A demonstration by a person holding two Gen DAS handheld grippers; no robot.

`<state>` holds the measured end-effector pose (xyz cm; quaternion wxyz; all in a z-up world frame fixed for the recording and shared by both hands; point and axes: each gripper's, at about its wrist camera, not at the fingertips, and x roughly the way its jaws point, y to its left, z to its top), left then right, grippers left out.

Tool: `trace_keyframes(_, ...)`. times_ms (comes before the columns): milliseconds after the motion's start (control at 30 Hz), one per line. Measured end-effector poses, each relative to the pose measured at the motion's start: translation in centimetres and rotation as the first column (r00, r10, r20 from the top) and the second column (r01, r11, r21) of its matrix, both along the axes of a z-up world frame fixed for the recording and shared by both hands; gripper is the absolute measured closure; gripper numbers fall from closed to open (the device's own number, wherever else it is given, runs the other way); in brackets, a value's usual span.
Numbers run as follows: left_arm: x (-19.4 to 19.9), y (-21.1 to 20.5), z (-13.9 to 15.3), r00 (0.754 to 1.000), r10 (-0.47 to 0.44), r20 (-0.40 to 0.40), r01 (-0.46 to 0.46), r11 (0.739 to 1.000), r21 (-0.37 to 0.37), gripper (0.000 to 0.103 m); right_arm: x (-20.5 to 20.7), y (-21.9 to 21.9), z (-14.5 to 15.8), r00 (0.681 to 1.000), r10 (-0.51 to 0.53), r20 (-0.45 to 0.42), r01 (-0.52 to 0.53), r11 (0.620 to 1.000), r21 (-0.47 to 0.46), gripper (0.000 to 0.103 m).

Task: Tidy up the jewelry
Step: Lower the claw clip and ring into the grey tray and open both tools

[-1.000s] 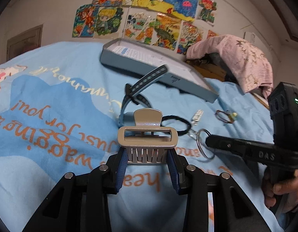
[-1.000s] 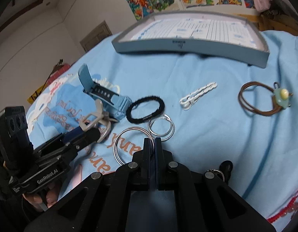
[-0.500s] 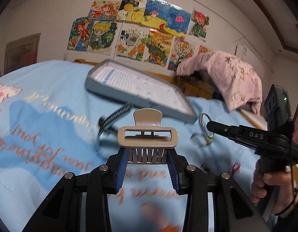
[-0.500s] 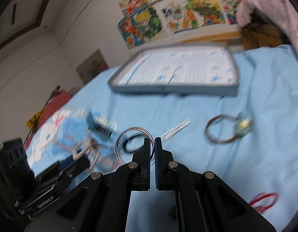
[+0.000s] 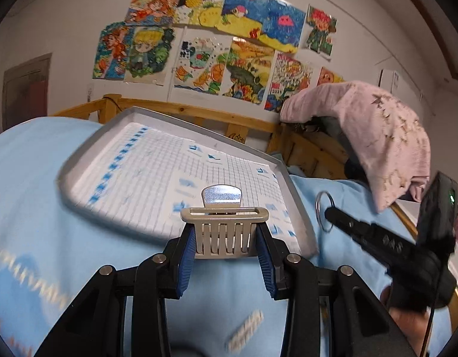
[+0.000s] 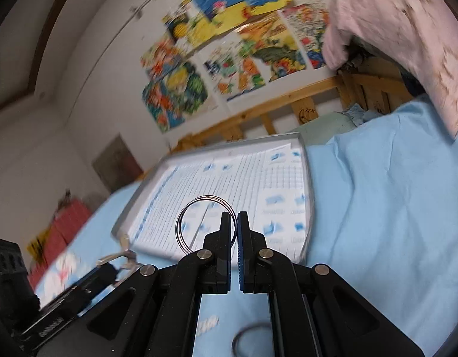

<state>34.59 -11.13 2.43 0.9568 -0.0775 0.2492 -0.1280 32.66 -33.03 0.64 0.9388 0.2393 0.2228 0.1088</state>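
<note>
- Grey tray (image 5: 294, 190) lies on the bed's light blue sheet (image 5: 35, 178); its floor is lined with a white sheet printed with a grid and blue marks. I see no jewelry inside it in either view.
- My left claw (image 5: 226, 238) is part open, its blue pads clamped on the sides of a beige hair clip (image 5: 224, 229), held over the tray's near edge.
- My right claw (image 6: 234, 238) is pinched nearly shut on a thin metal ring (image 6: 196, 208), which stands upright in front of the tray; the left view shows the same ring (image 5: 321, 211) just right of the tray.
- On the sheet near me: a white barrette (image 5: 246, 330), blurred, and part of a dark loop (image 6: 246, 336).
- Room: wooden bed rail (image 5: 199, 113), pink cloth (image 5: 386, 136) draped at right, colourful drawings (image 5: 217, 50) taped to the white wall.
</note>
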Motion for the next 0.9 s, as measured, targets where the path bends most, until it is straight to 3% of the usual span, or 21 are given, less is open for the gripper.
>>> trace_keyframes(67, 1.8, -0.8, -0.5, 1.000, 0.001, -0.011, -0.001, 1.000, 0.015, 0.067, 1.5, -0.3, -1.3, 1.000, -0.004, -0.004, 0.004, 0.999, 0.043, 0.099)
trace_keyframes(267, 5.1, -2.4, -2.3, 0.999, 0.021, -0.042, -0.018, 0.997, 0.069, 0.067, 5.2, -0.1, -4.7, 1.000, -0.007, -0.027, 0.006, 1.000, -0.026, 0.099)
trace_keyframes(533, 5.6, -1.7, -3.7, 0.997, 0.040, -0.059, -0.039, 0.999, 0.013, 0.065, 7.0, -0.6, -7.6, 0.997, 0.026, -0.078, -0.023, 0.999, 0.039, 0.099)
trace_keyframes(567, 5.5, -1.7, -3.6, 0.998, 0.039, -0.058, -0.039, 0.999, 0.010, 0.064, 7.0, -0.6, -7.7, 0.996, 0.024, -0.081, -0.020, 0.999, 0.042, 0.099)
trace_keyframes(600, 5.4, -1.6, -3.5, 0.998, 0.038, -0.054, -0.038, 0.999, 0.004, 0.053, 7.0, -0.6, -7.8, 0.996, 0.022, -0.084, -0.019, 0.999, 0.044, 0.098)
trace_keyframes(633, 5.3, -1.6, -3.5, 0.998, 0.040, -0.050, -0.040, 0.999, -0.001, 0.034, 6.9, -0.7, -8.0, 0.996, 0.022, -0.084, -0.018, 0.999, 0.047, 0.098)
trace_keyframes(667, 5.2, -1.5, -3.4, 0.998, 0.043, -0.043, -0.043, 0.999, -0.009, 0.027, 6.8, -0.8, -8.1, 0.996, 0.021, -0.084, -0.017, 0.999, 0.050, 0.098)
trace_keyframes(900, 2.6, 0.3, -1.9, 0.995, 0.092, -0.024, -0.093, 0.993, -0.077, 0.022, 6.8, -1.3, -8.3, 0.994, 0.040, -0.103, -0.031, 0.995, 0.090, 0.097)
